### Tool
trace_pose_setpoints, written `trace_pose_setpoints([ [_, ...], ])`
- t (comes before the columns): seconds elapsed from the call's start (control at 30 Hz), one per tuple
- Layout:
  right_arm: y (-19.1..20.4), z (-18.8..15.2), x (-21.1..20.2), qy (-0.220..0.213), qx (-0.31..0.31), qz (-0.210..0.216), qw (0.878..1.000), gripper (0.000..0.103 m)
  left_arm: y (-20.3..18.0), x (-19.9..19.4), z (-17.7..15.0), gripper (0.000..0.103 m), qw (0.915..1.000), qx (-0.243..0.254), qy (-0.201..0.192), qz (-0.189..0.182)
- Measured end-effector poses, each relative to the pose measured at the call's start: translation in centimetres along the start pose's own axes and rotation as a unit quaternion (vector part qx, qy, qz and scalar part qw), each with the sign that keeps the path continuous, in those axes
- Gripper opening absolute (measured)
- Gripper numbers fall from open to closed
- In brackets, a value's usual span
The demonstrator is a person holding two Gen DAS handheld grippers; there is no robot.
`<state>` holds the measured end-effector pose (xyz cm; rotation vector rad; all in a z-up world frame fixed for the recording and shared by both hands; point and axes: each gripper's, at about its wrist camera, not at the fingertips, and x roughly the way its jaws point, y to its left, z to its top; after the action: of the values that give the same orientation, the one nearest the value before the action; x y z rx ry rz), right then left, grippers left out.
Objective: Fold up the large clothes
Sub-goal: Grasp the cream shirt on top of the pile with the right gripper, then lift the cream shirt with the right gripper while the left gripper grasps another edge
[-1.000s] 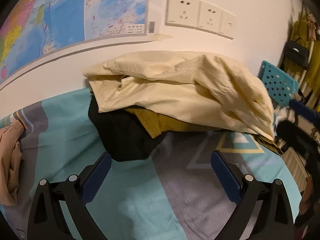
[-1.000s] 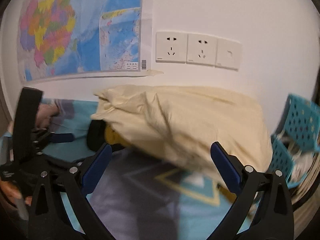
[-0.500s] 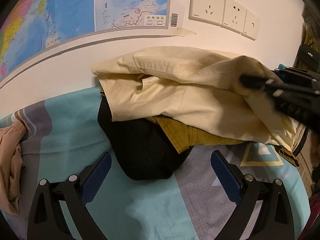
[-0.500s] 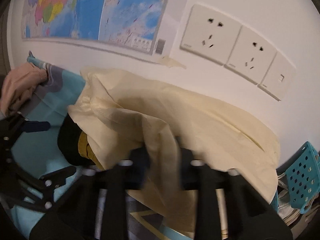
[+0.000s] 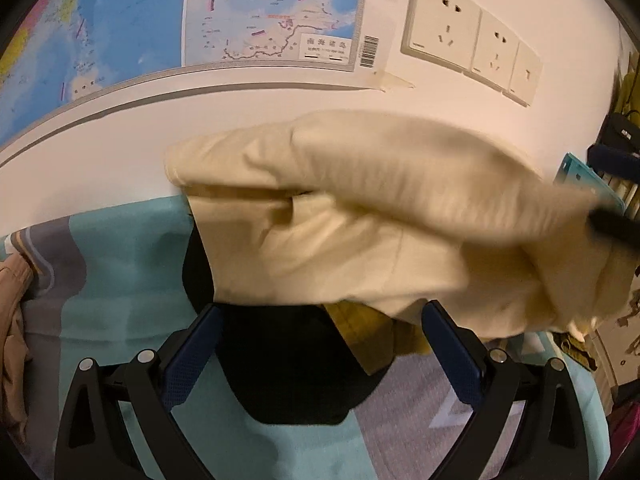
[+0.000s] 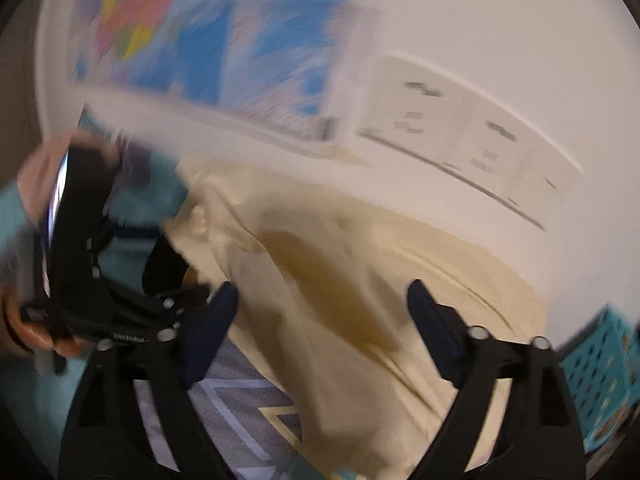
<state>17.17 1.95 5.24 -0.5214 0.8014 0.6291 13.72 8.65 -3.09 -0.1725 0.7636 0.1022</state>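
Three garments lie heaped on the bed (image 5: 120, 320) against the wall: a cream one (image 5: 360, 216) on top, a black one (image 5: 288, 364) and a mustard one (image 5: 360, 340) beneath. The left claw (image 5: 316, 344) stands wide and empty, its pads just before the black cloth. The right claw (image 6: 320, 320) is opening, the cream cloth lying between its pads but not pinched, as far as the blur lets me tell. The step in hand looks like drawing the cream garment off the heap to spread it. To do it well, I judge each claw should take a single layer near an edge or corner, well apart from the other, then lift and pull it onto the bare sheet without dragging the black and mustard pieces along.
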Motion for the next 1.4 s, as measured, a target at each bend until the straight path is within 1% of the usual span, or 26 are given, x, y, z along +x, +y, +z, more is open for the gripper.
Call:
trace_pose_setpoints([
  [0.07, 1.7, 0.3, 1.7, 0.015, -0.042, -0.011, 0.999, 0.087, 0.6, 0.3, 0.2, 0.096, 1.0, -0.003, 0.0, -0.005],
  [0.13, 2.7, 0.7, 3.5, 0.03, -0.063, -0.01, 0.998, 0.085, 0.9, 0.3, 0.2, 0.096, 1.0, 0.0, -0.002, -0.002],
  [0.17, 3.0, 0.9, 4.4, 0.038, -0.071, -0.008, 0.997, 0.079, 1.1, 0.5, 0.2, 0.096, 0.9999, 0.001, -0.001, 0.014],
  [0.2, 2.8, 1.1, 5.0, 0.042, -0.072, -0.014, 0.996, 0.06, 1.2, 0.4, 0.0, 0.096, 0.9999, 0.002, 0.0, 0.015],
  [0.23, 2.4, 1.3, 5.4, 0.049, -0.068, -0.005, 0.996, 0.046, 1.7, 0.6, 0.0, 0.096, 1.0, -0.004, 0.003, 0.0],
  [0.27, 1.9, 1.6, 5.4, 0.051, -0.056, 0.008, 0.997, 0.023, 2.2, 0.7, 0.0, 0.096, 0.9999, -0.011, 0.004, -0.006],
  [0.3, 0.9, 2.1, 4.9, 0.048, -0.035, 0.013, 0.998, 0.008, 2.5, 0.6, 0.0, 0.096, 0.9999, -0.014, -0.001, -0.01],
  [0.37, -1.8, 3.2, 2.3, 0.009, 0.013, 0.016, 1.0, 0.007, 3.1, 0.1, -0.2, 0.096, 0.9999, -0.002, -0.011, -0.013],
  [0.43, -5.1, 4.2, -1.1, -0.034, 0.074, 0.03, 0.996, 0.006, 3.2, 0.0, -0.2, 0.096, 0.9993, 0.007, -0.015, -0.033],
  [0.5, -8.8, 5.0, -5.1, -0.086, 0.133, 0.04, 0.987, 0.006, 3.0, -0.2, -0.2, 0.096, 0.9983, 0.016, -0.025, -0.049],
  [0.67, -14.2, 4.8, -11.4, -0.154, 0.208, 0.057, 0.964, 0.005, 1.9, -0.2, -0.4, 0.096, 0.9955, 0.05, -0.045, -0.068],
  [0.73, -14.8, 4.7, -12.8, -0.167, 0.214, 0.054, 0.961, 0.005, 1.4, -0.4, 0.0, 0.096, 0.993, 0.054, -0.068, -0.081],
  [0.8, -15.6, 4.8, -13.1, -0.168, 0.223, 0.055, 0.959, 0.005, 0.8, -0.6, 0.6, 0.096, 0.9889, 0.057, -0.089, -0.104],
  [0.87, -15.9, 4.5, -13.2, -0.163, 0.229, 0.058, 0.958, 0.005, -0.4, -0.5, 0.9, 0.096, 0.9861, 0.069, -0.101, -0.113],
  [0.9, -16.0, 4.4, -13.7, -0.162, 0.231, 0.057, 0.958, 0.005, -1.1, -0.1, 1.1, 0.092, 0.9844, 0.084, -0.102, -0.117],
  [0.93, -16.0, 4.3, -13.9, -0.161, 0.226, 0.057, 0.959, 0.005, -1.4, 0.1, 1.0, 0.085, 0.9835, 0.088, -0.098, -0.124],
  [1.0, -16.3, 4.0, -14.7, -0.16, 0.227, 0.051, 0.959, 0.003, -1.5, 1.2, 1.5, 0.032, 0.9817, 0.082, -0.072, -0.156],
  [1.03, -16.4, 3.8, -15.0, -0.162, 0.23, 0.053, 0.958, 0.003, -1.3, 1.7, 1.9, 0.025, 0.979, 0.073, -0.059, -0.181],
  [1.07, -16.8, 3.3, -15.6, -0.162, 0.235, 0.05, 0.957, 0.003, -1.0, 1.9, 2.1, 0.023, 0.9774, 0.064, -0.055, -0.194],
  [1.13, -17.2, 2.9, -16.6, -0.165, 0.236, 0.045, 0.957, 0.003, -0.4, 1.5, 2.2, 0.012, 0.974, 0.059, -0.068, -0.208],
  [1.2, -17.5, 2.5, -17.4, -0.169, 0.237, 0.044, 0.956, 0.002, -0.1, 0.4, 2.1, 0.003, 0.9714, 0.086, -0.082, -0.206],
  [1.27, -18.0, 2.3, -18.6, -0.177, 0.239, 0.033, 0.954, 0.002, 0.2, -0.2, 2.4, 0.004, 0.9657, 0.096, -0.086, -0.226],
  [1.3, -18.5, 2.2, -19.2, -0.184, 0.247, 0.035, 0.951, 0.002, 0.4, -0.5, 2.4, 0.02, 0.9638, 0.101, -0.087, -0.231],
  [1.33, -18.8, 2.1, -19.6, -0.188, 0.252, 0.036, 0.949, 0.002, 0.5, -0.7, 2.3, 0.04, 0.9634, 0.11, -0.087, -0.228],
  [1.37, -19.1, 2.0, -20.4, -0.194, 0.257, 0.031, 0.946, 0.002, 0.6, -0.7, 2.1, 0.077, 0.9649, 0.112, -0.093, -0.219],
  [1.4, -19.1, 2.0, -20.9, -0.197, 0.255, 0.028, 0.946, 0.002, 0.9, -1.2, 1.4, 0.087, 0.9627, 0.114, -0.11, -0.219],
])
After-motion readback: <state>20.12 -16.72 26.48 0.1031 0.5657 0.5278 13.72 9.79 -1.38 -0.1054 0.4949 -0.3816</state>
